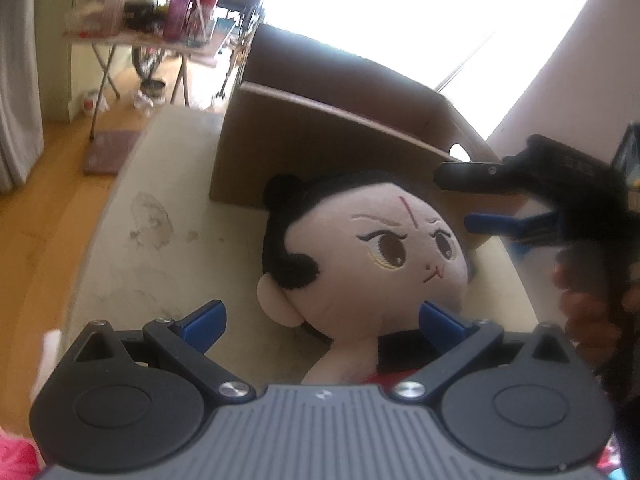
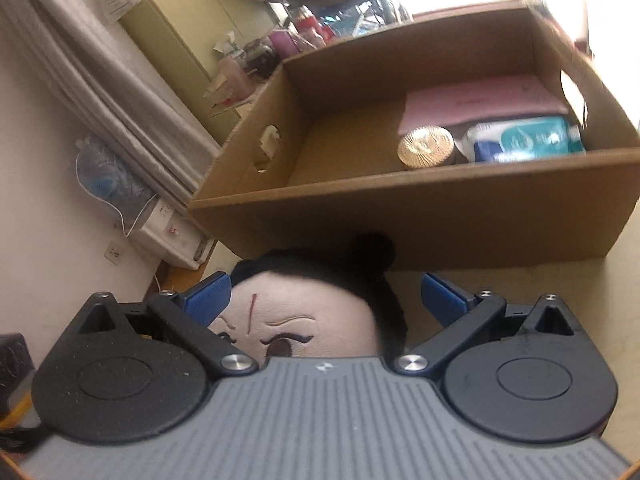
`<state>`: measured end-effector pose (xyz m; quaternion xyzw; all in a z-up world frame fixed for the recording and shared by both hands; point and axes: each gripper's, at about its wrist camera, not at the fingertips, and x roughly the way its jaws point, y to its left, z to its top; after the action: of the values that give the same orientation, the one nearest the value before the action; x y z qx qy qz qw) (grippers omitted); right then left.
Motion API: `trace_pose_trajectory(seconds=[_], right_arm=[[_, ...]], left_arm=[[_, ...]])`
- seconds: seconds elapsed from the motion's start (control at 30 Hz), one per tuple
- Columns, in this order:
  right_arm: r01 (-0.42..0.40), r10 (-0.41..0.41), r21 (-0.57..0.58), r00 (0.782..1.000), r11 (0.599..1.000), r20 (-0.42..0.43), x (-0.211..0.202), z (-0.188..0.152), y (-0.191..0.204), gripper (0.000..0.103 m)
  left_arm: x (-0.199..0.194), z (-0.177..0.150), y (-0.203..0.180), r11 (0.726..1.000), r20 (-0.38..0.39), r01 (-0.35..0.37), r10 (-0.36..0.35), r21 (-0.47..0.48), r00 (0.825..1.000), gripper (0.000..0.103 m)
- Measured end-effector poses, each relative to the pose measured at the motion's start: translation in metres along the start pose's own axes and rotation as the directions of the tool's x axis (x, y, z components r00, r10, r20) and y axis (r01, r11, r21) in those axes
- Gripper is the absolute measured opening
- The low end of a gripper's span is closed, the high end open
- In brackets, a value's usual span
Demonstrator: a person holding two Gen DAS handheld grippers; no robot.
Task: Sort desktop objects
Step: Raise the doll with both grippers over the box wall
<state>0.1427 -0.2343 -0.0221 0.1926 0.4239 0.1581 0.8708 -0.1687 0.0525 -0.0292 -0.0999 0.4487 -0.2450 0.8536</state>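
Note:
A plush doll (image 1: pixel 360 256) with black hair, a pink face and a red body lies on the pale table (image 1: pixel 152 248) against an open cardboard box (image 1: pixel 304 136). My left gripper (image 1: pixel 322 320) is open, its blue pads on either side of the doll's neck. My right gripper (image 2: pixel 326 294) is open around the top of the doll's head (image 2: pixel 304 316); it also shows in the left wrist view (image 1: pixel 460 196), just right of the head. The box (image 2: pixel 420 216) holds a gold-lidded jar (image 2: pixel 426 147), a tissue pack (image 2: pixel 524 140) and a pink sheet (image 2: pixel 480 100).
A folding table (image 1: pixel 140 36) crowded with bottles stands far back on the wood floor. A curtain (image 2: pixel 100 92) and a wall (image 2: pixel 40 200) with a white unit (image 2: pixel 172 236) are to the left. A hand (image 1: pixel 588 316) holds the right gripper.

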Motion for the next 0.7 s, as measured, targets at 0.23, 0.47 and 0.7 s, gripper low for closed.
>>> trace_pose_trajectory(seconds=[0.23,0.47,0.7], right_arm=[[-0.003,0.013,0.146,0.998,0.989,-0.069,0.019,-0.002,-0.028,0.102],[-0.109,0.149,0.279,0.981,0.954,-0.125,0.04,-0.014,-0.038,0.102],[-0.111,0.152,0.277,0.98,0.954,-0.131,0.046,-0.017,-0.031,0.102]], left_arm=[[0.023,0.002,0.018,0.979,-0.08,0.083,-0.099,-0.184,0.992,0.103],[0.036,0.004,0.015,0.971,-0.095,0.133,-0.154,-0.197,0.984,0.103],[0.044,0.008,0.008,0.966,-0.105,0.157,-0.182,-0.208,0.978,0.103]])
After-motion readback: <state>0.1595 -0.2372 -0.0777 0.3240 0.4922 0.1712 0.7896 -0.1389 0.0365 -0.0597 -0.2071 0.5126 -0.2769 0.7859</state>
